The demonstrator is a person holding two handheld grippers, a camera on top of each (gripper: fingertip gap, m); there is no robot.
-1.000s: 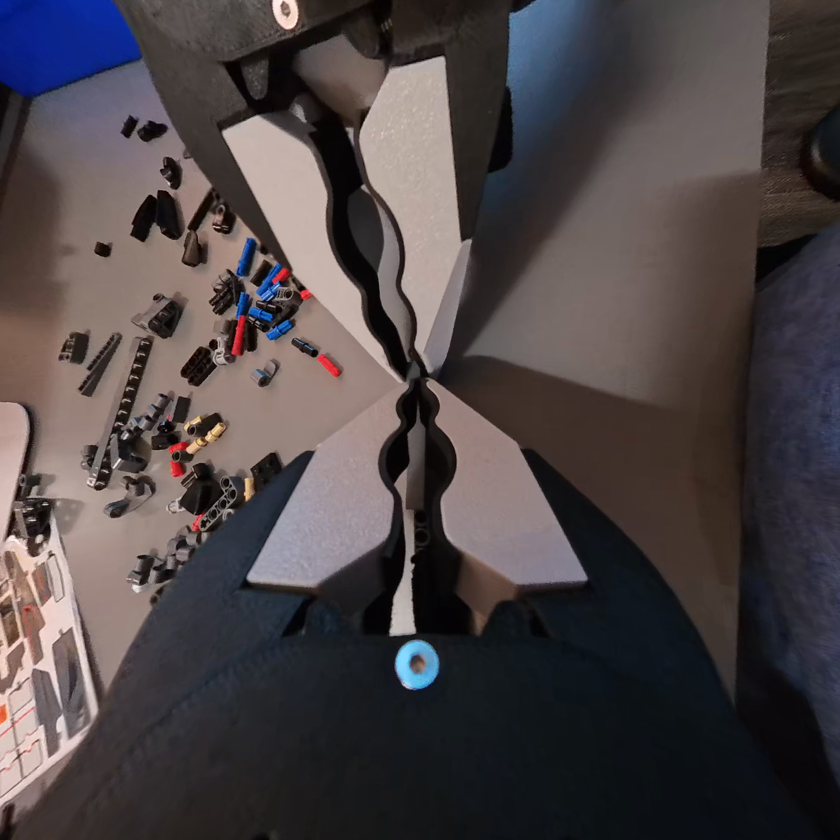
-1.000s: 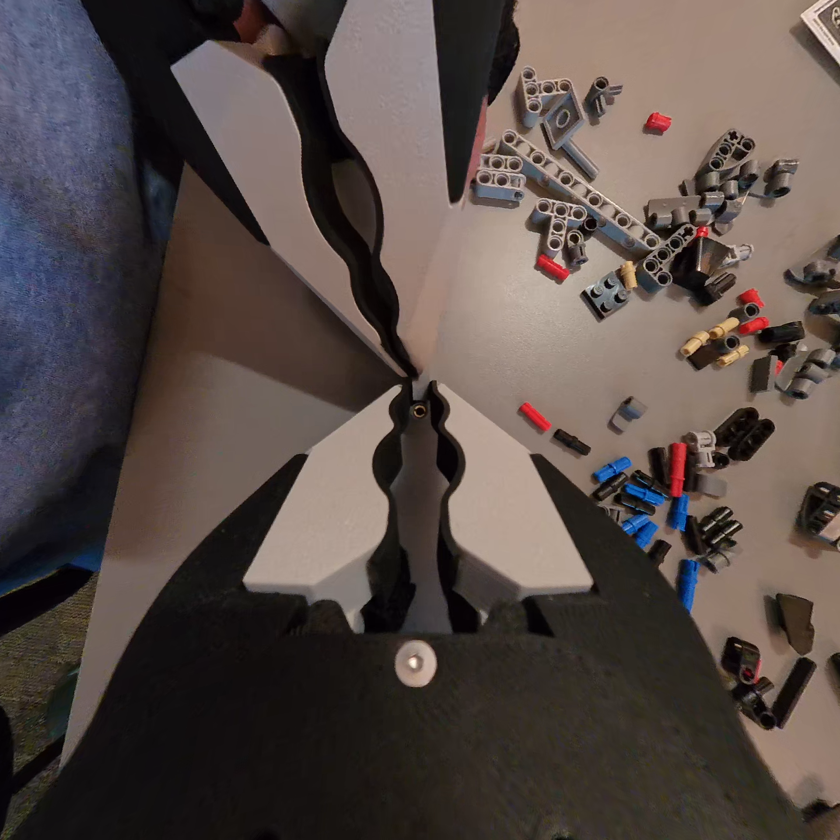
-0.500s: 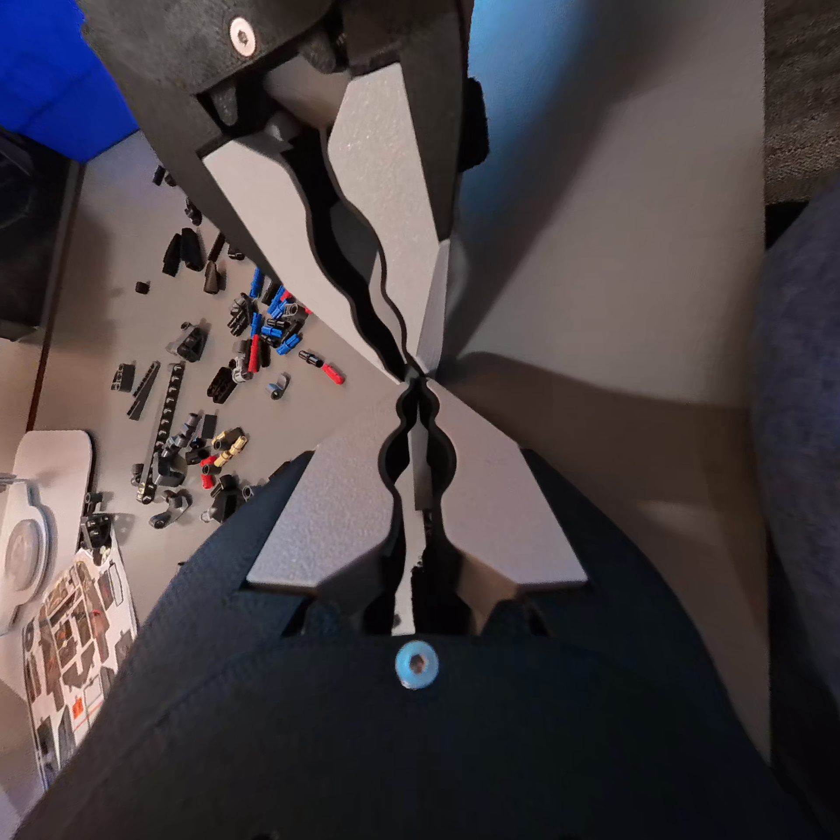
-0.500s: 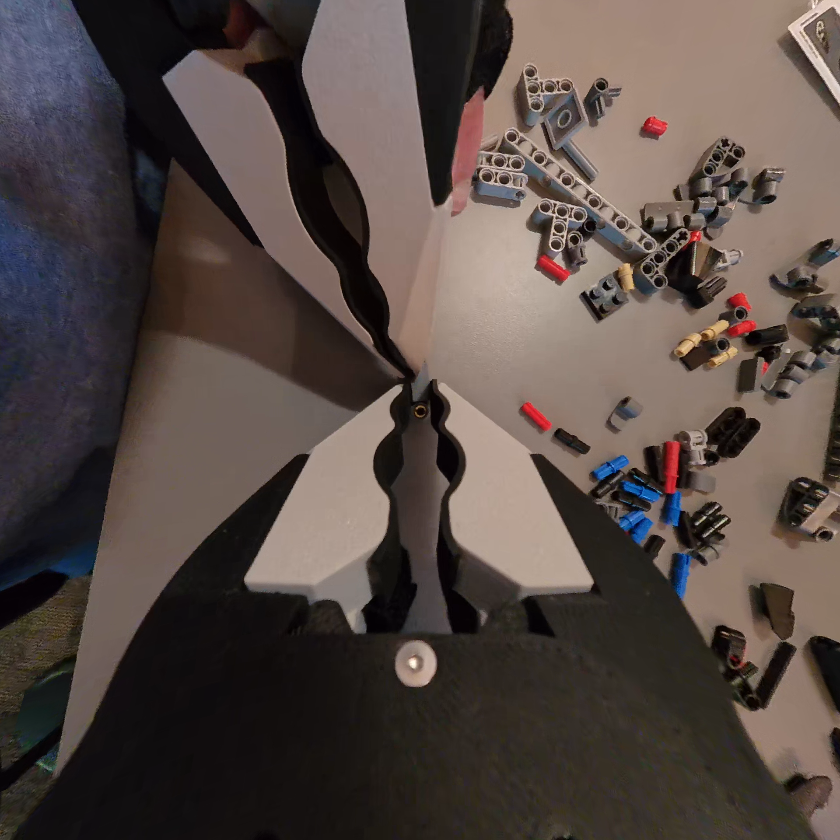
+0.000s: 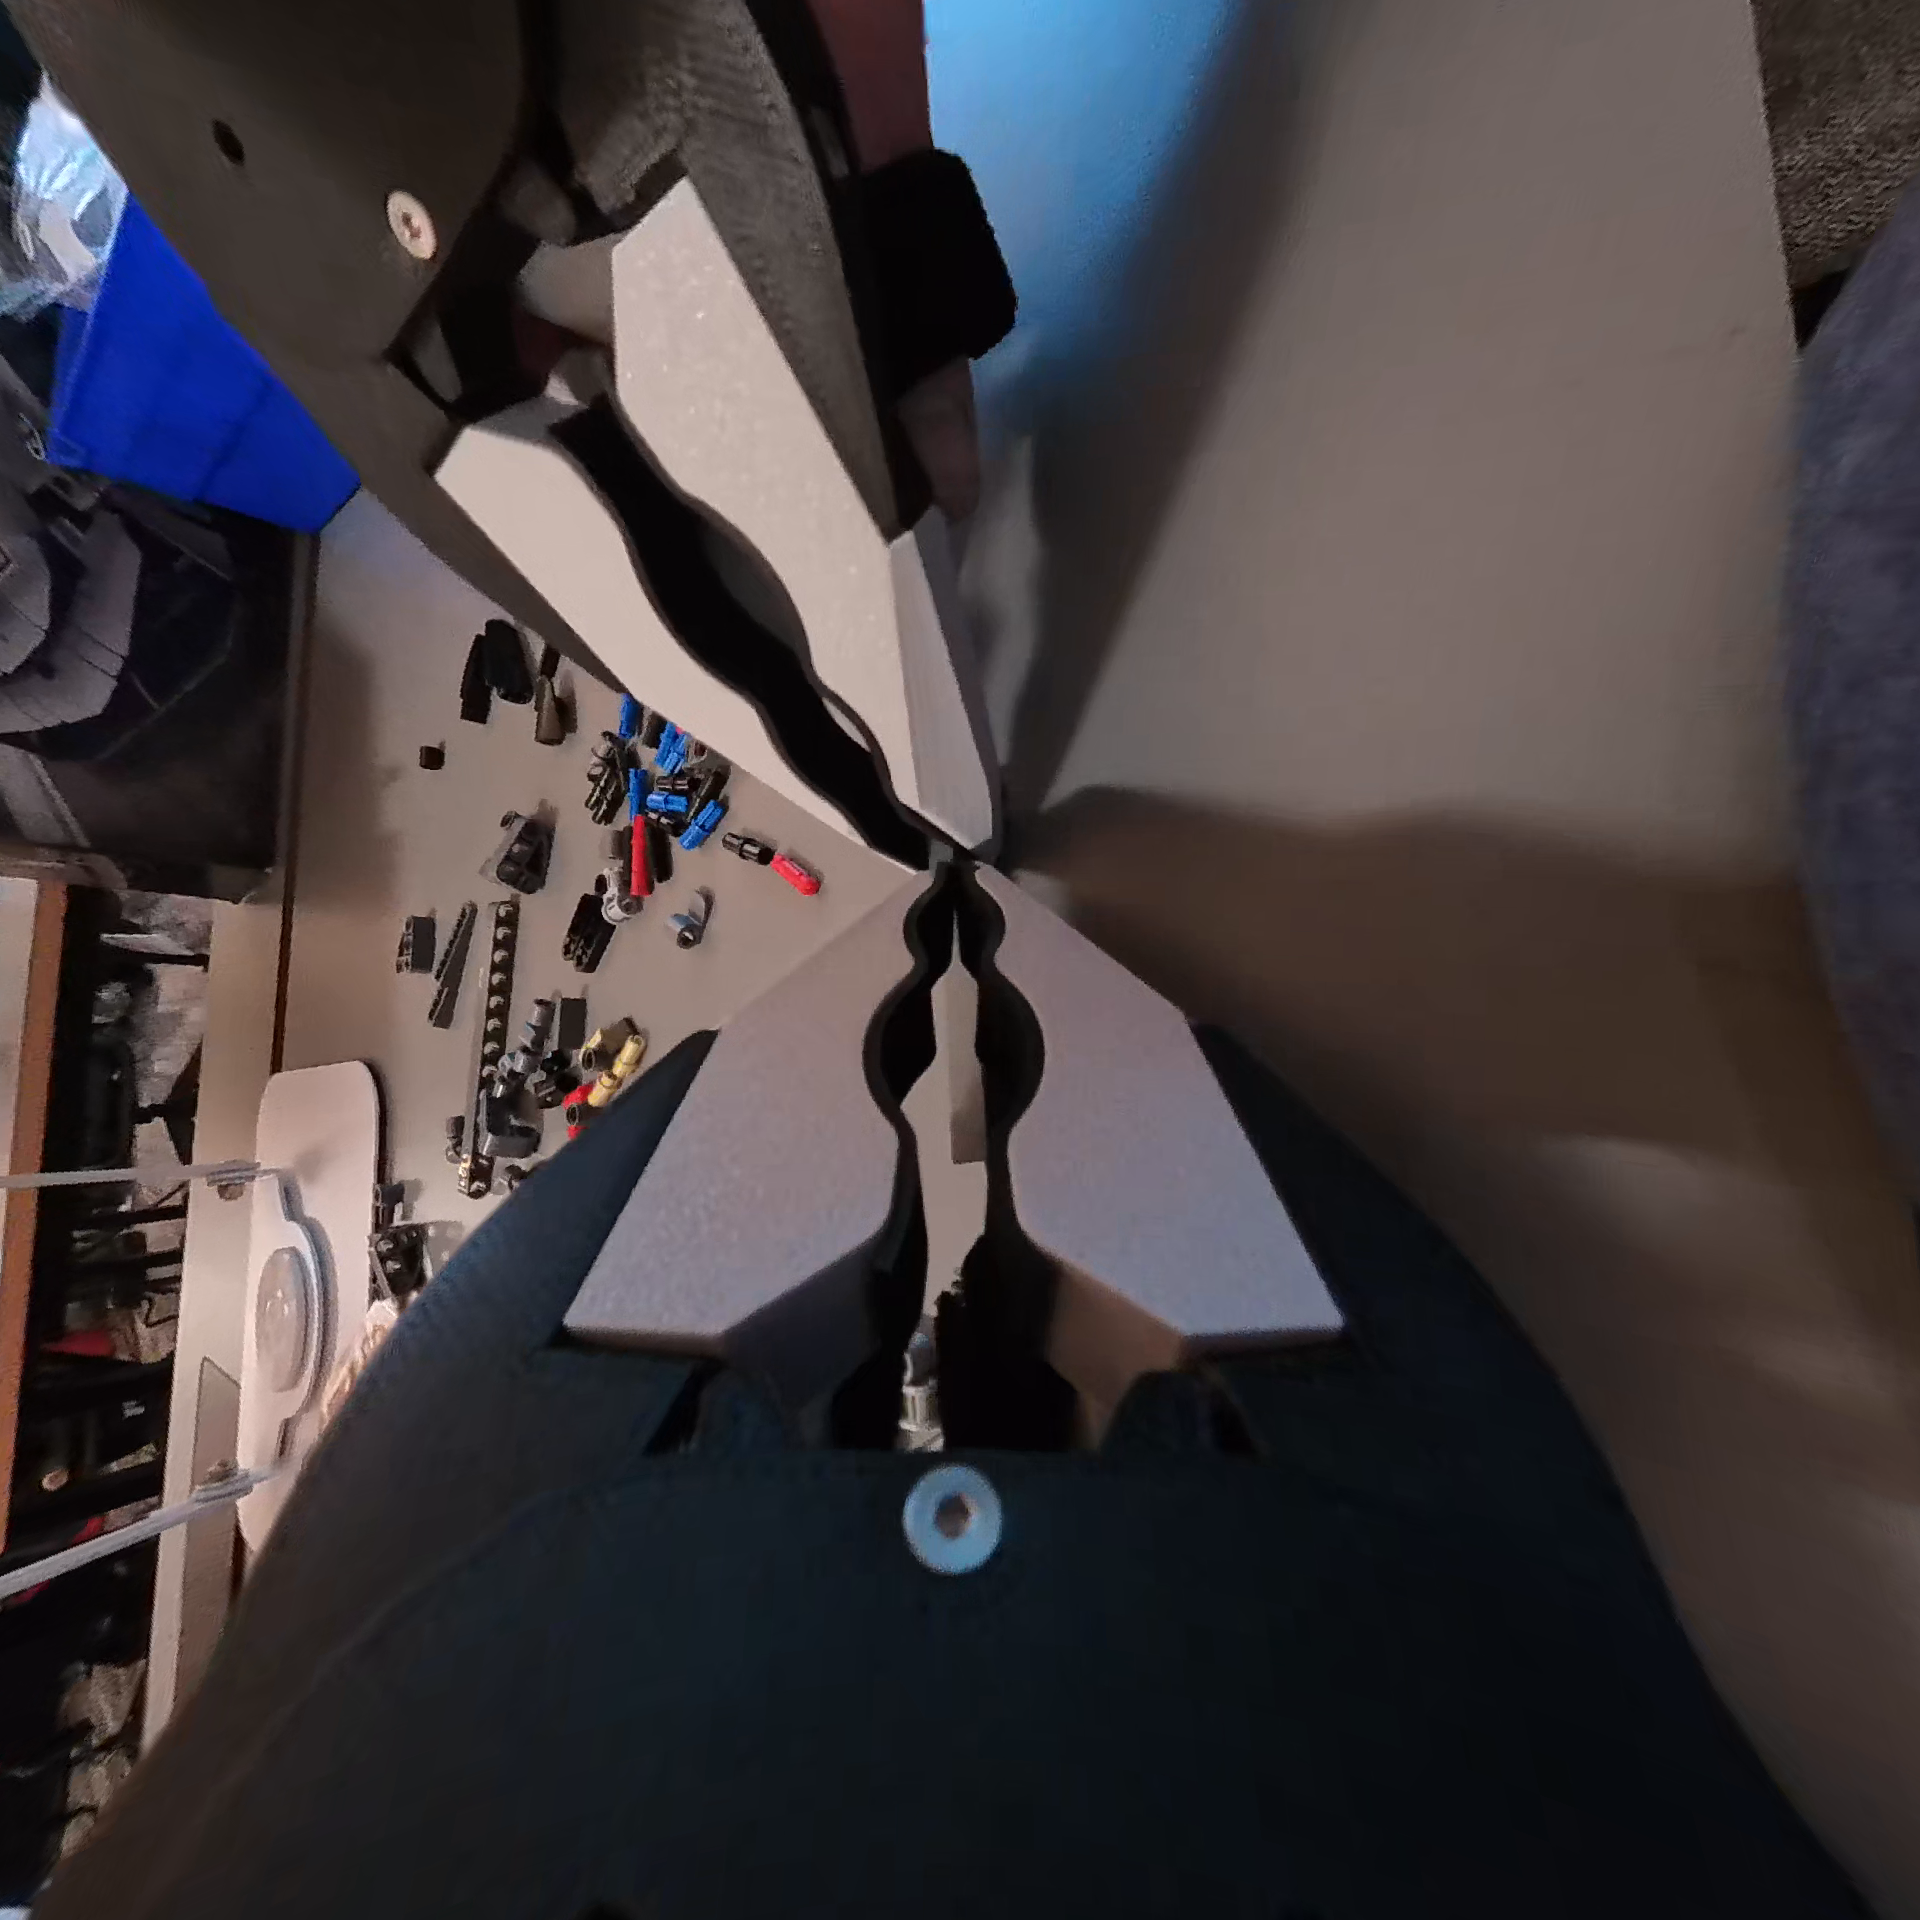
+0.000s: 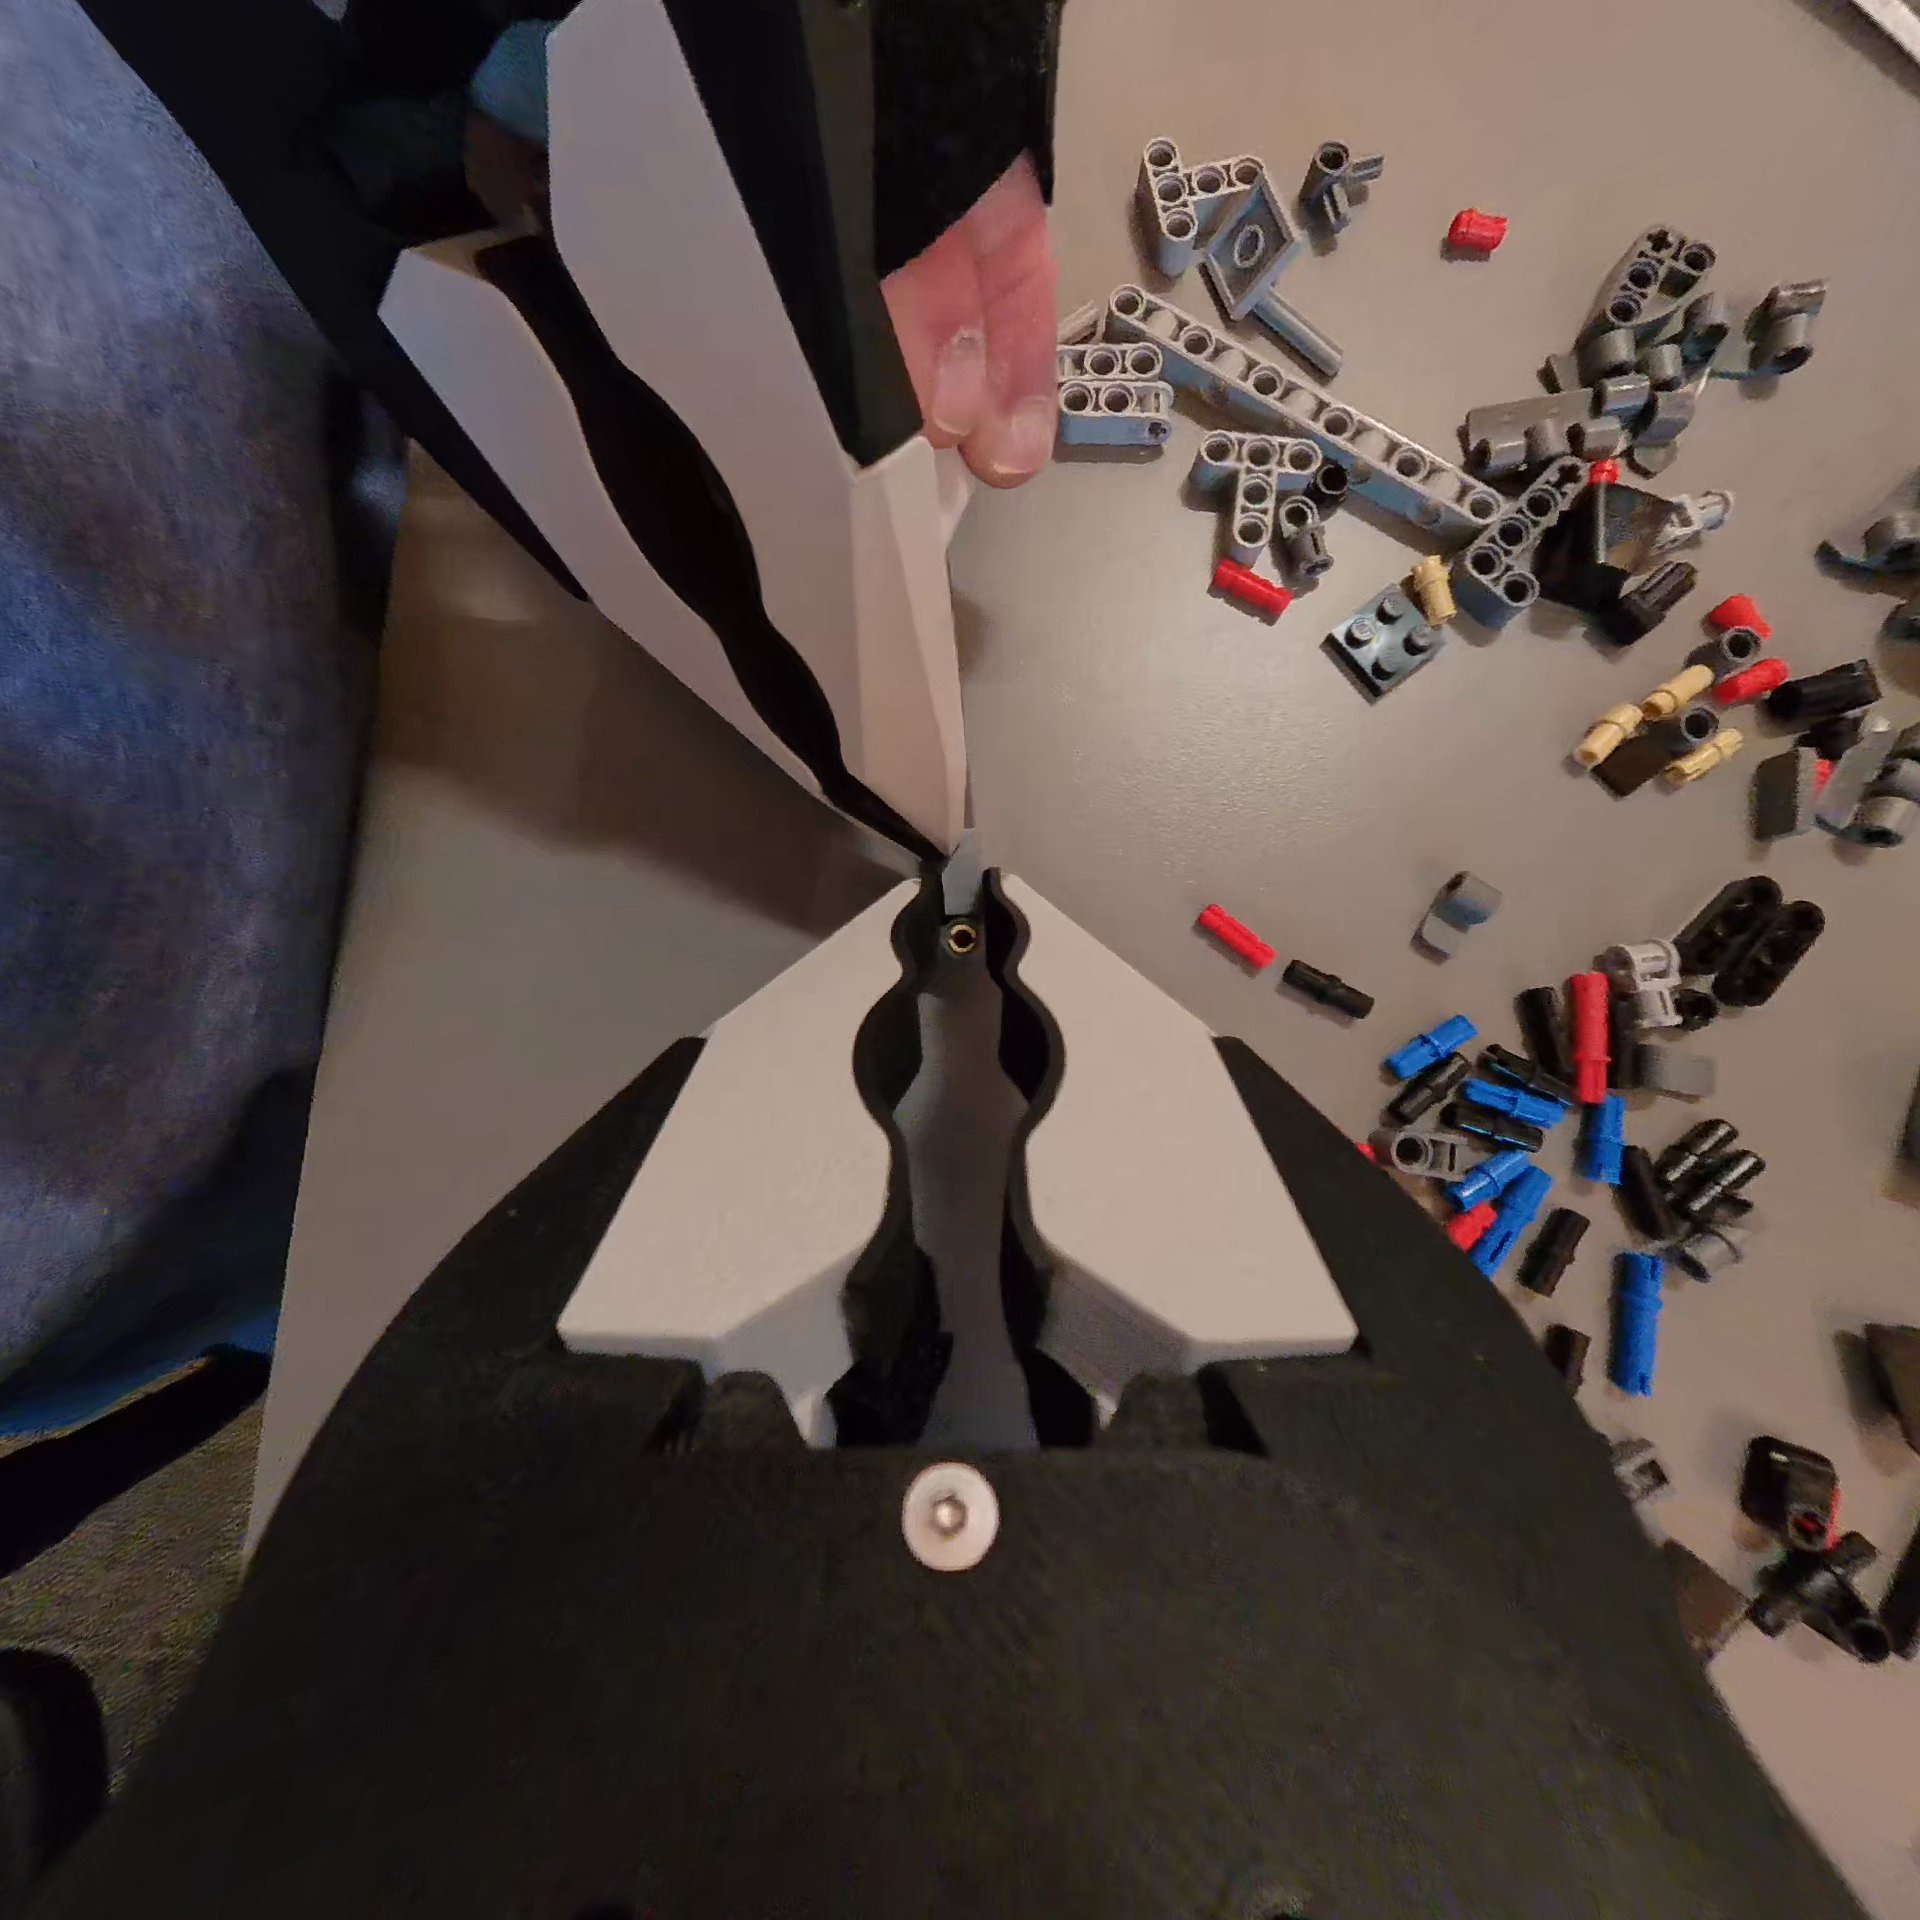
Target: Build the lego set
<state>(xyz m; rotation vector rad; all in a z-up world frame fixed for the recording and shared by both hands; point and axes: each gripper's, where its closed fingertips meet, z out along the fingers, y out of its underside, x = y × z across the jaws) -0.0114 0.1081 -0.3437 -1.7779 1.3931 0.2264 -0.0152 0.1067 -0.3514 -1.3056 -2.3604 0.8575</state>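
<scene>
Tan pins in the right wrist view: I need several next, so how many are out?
4 tan pins: one by the dark studded plate, three clustered farther right; others may be hidden.

The two hand-held gripper tips meet above the table (image 6: 1143, 790), loose lego pieces (image 6: 1507, 1091) scattered beside.

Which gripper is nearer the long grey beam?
Left. The left gripper reaches in from the side of the beam; the right gripper comes from opposite, by the blue pins.
</scene>
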